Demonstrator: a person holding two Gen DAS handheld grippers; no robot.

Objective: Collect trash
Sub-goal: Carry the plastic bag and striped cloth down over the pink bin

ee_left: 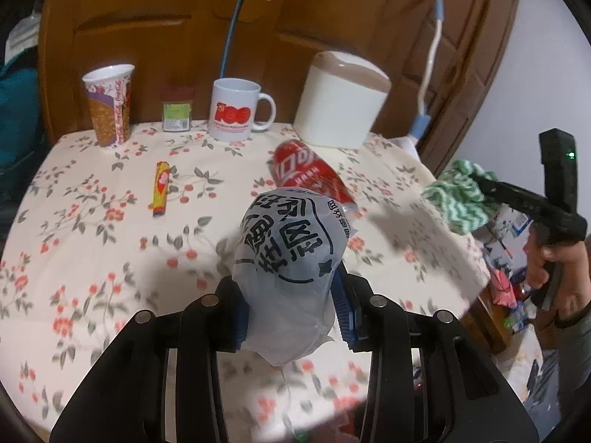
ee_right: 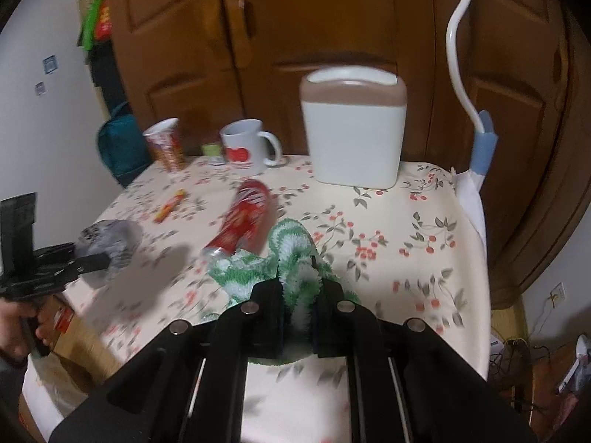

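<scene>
Clamped between the left gripper [ee_left: 291, 317] jaws: a crumpled pale-grey plastic wrapper with bold dark lettering [ee_left: 291, 243], lifted clear of the floral tablecloth [ee_left: 92, 221], presumably for carrying to the cream plastic bin with a brown lid [ee_left: 341, 105] at the back. Pinched tight in the right gripper [ee_right: 299, 317]: a fluffy green-and-white zigzag cloth [ee_right: 291, 258], likely for wiping. Lying on its side just beyond the wrapper: a red soda can [ee_left: 314, 177]; well apart to the left, a yellow candy tube [ee_left: 160, 188]. Visible only from the left wrist: the wrapper's print. Only from the right wrist: the can's crushed neck.
</scene>
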